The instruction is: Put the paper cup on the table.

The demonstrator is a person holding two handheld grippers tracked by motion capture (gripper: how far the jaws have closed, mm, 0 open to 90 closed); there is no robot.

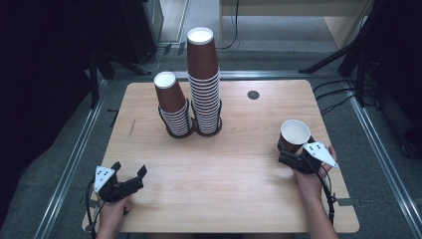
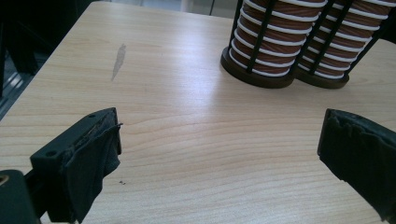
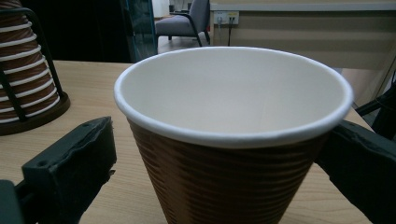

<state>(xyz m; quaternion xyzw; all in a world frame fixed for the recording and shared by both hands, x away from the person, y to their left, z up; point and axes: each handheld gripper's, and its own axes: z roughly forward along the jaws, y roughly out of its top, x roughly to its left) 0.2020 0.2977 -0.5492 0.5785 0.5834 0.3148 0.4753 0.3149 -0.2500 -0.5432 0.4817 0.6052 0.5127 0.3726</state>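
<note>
Right tongs: spread around the upright brown paper cup, near the desk's right edge.
Left tongs: spread, nothing between, near front-left corner.

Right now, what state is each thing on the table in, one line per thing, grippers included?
Single cup: upright, mouth up, empty, standing between the right gripper's jaws.
Right gripper: open, a gap shows between its left pad and the cup.
Left gripper: open, nothing between its jaws.
Taller cup stack: upside down, nested, in a black holder.
Shorter cup stack: upside down, nested, in the holder beside it.
Table: bare wood, one grey scuff.
</note>
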